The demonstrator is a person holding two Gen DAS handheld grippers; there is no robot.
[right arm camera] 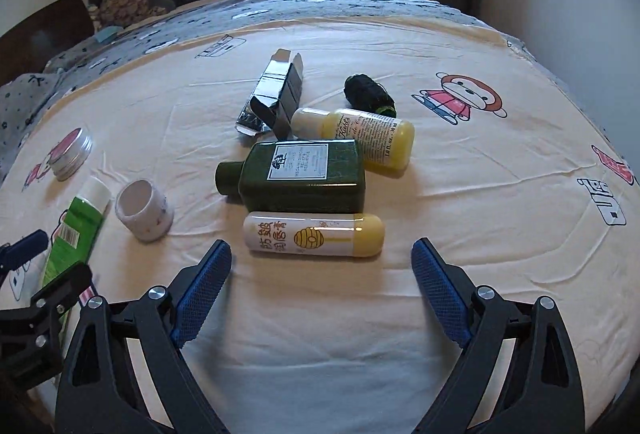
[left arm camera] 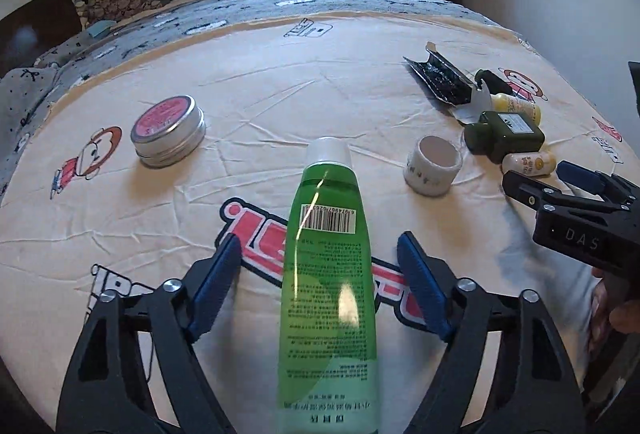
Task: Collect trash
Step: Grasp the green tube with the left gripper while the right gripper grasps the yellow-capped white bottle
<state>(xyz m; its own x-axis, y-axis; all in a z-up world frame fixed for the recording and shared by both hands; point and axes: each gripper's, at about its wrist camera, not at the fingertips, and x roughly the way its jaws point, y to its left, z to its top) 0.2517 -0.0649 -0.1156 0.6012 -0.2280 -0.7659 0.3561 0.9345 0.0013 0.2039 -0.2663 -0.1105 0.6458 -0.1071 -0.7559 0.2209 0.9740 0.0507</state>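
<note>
A: Where does the green bottle (left arm camera: 328, 274) lie?

B: Flat on the cream bedsheet (left arm camera: 280, 81), white cap pointing away, right between the blue pads of the left gripper (left arm camera: 320, 282). The jaws stand wide apart, a pad on each side, neither touching the plastic. Nothing is gripped yet.

A: And the right gripper (right arm camera: 322, 278)?

B: Spread open too, holding nothing. It hovers just short of the yellow-capped tube (right arm camera: 314, 234), which lies crosswise and touches the dark green bottle (right arm camera: 296, 179) behind it. A yellow bottle (right arm camera: 360, 135), a flattened black carton (right arm camera: 276, 97) and a dark bundle (right arm camera: 370, 93) sit further back.

A: How would the green one handle?

B: I judge it light, a smooth glossy plastic that may slip and give a little when squeezed. Whether it is full or nearly empty I cannot tell; the tint hides the level. I'd close on the broad labelled body below the barcode, where the sides are widest and run almost parallel, not on the tapering neck.

A: Anything close enough to get in the way?

B: The small white jar (left arm camera: 434, 165) stands open near the cap, to the right, and the round tin (left arm camera: 168, 131) is well apart on the left. The soft bedding may sag under the pads, so a level approach would matter.
</note>
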